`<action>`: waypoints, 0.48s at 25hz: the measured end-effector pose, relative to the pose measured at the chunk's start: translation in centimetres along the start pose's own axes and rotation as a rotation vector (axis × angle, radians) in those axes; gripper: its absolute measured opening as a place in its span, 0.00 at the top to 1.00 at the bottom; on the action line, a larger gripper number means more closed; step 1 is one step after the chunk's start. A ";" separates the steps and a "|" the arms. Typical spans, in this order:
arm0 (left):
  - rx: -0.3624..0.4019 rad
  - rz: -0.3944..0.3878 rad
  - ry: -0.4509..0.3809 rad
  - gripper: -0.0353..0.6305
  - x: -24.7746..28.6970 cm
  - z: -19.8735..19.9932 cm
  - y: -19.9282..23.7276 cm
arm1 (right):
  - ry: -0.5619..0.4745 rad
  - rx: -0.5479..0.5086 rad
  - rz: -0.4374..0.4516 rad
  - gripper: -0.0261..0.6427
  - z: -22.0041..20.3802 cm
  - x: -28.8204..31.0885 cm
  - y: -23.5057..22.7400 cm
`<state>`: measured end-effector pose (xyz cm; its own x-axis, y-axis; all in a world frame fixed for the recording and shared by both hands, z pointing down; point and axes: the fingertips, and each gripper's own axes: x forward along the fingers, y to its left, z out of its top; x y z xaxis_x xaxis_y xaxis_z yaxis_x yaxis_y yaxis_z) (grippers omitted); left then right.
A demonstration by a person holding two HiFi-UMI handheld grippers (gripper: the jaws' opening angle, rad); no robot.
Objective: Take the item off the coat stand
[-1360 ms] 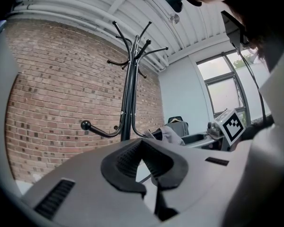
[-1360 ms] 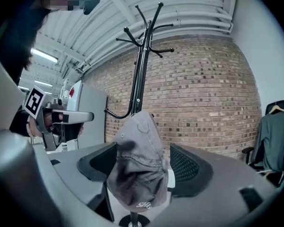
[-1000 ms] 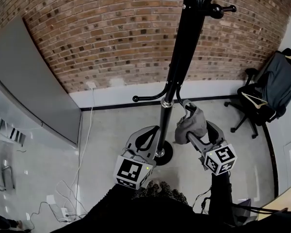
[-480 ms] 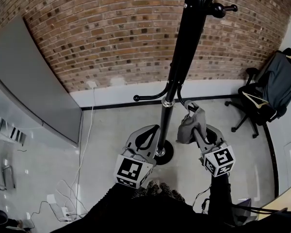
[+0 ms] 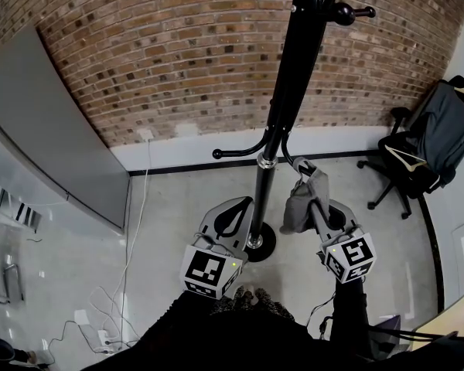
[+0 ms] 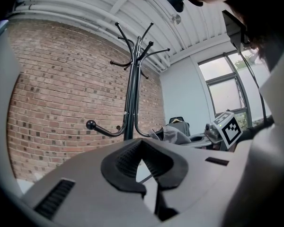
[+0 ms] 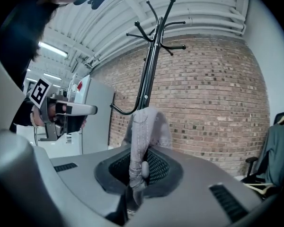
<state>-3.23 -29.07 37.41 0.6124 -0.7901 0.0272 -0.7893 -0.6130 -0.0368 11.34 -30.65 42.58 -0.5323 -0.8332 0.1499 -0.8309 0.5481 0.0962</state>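
Note:
A black coat stand (image 5: pixel 282 99) rises in front of me in the head view, its round base (image 5: pixel 264 244) on the floor. A grey cloth item (image 5: pixel 298 205) hangs by its top from a low hook (image 5: pixel 288 158) on the right side of the pole. My right gripper (image 5: pixel 312 199) is shut on this cloth; in the right gripper view a fold of the item (image 7: pixel 144 126) is pinched between the pads (image 7: pixel 154 167). My left gripper (image 5: pixel 238 213) sits to the left of the pole, shut on nothing, its pads (image 6: pixel 128 160) pressed together.
A brick wall (image 5: pixel 178 60) stands behind the stand. An office chair with a dark jacket (image 5: pixel 437 137) is at the right. A grey panel (image 5: pixel 46 130) leans along the left, with cables (image 5: pixel 131 230) trailing on the floor beside it.
The right gripper's jaws have gone from wide apart around the grey item to shut on it, squeezing the cloth narrower. The left gripper has barely moved.

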 end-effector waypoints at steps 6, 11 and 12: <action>-0.001 -0.003 -0.006 0.95 -0.1 0.3 -0.5 | -0.039 0.035 -0.018 0.92 1.4 -1.5 -0.3; -0.007 -0.019 -0.006 0.95 -0.1 0.0 -1.4 | -0.077 0.023 -0.015 0.92 3.0 -2.9 0.0; -0.008 -0.021 -0.007 0.95 -0.1 0.0 -1.6 | -0.085 0.023 -0.013 0.92 3.4 -3.2 0.1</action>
<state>-2.04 -27.99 37.47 0.6291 -0.7771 0.0208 -0.7766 -0.6294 -0.0285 12.44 -28.14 38.75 -0.5328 -0.8438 0.0642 -0.8405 0.5365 0.0751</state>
